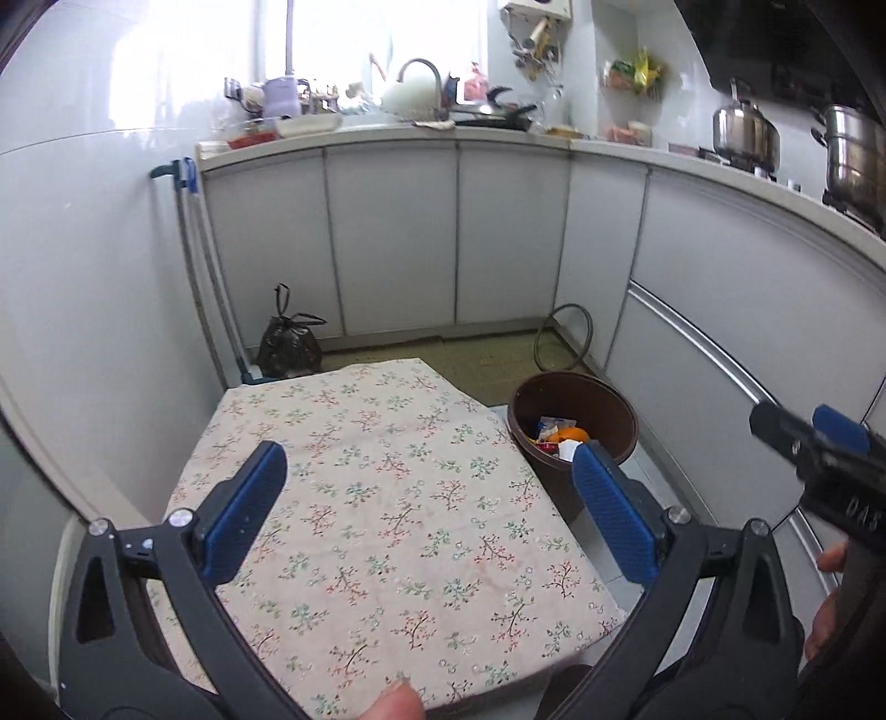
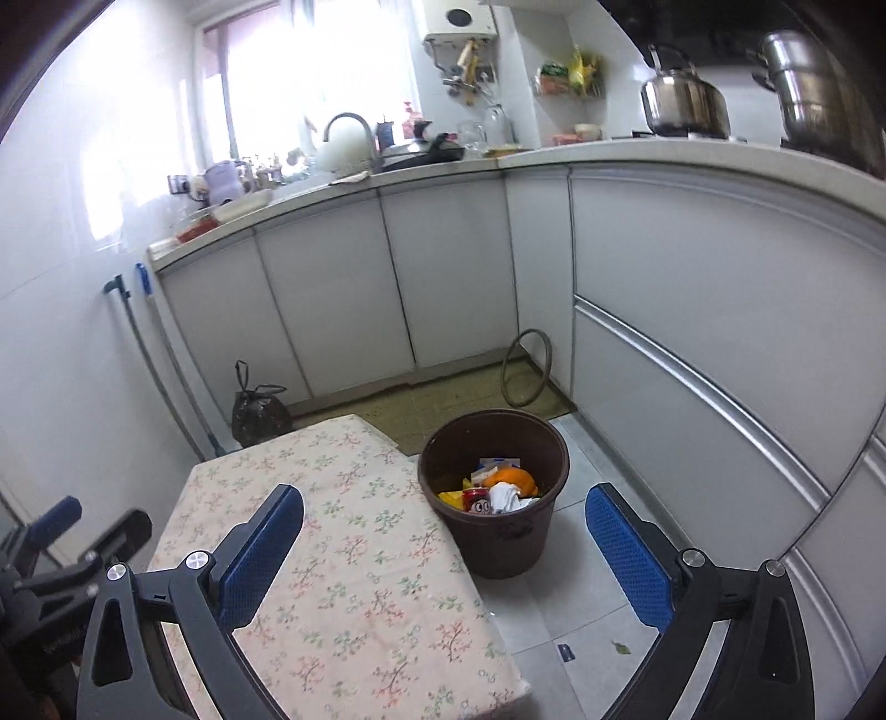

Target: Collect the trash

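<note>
the bin (image 2: 494,518) is a round dark brown bucket, upright on the pale floor tiles, just beside the far right corner of the table (image 2: 343,531) with the floral cloth. its top is open. inside lies trash (image 2: 498,490): an orange peel, crumpled white paper, a small red can, something yellow and a white carton. a tied black bag (image 2: 259,412) sits on the floor by the left wall, beyond the table.

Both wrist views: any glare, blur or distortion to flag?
Left wrist: the window is blown out white, with haze on the left wall; fisheye bends the counter edge; the tablecloth print is sharp. Right wrist: the window is overexposed too; the cabinets bow; the brown bin and its trash are crisp, no motion smear.
</note>
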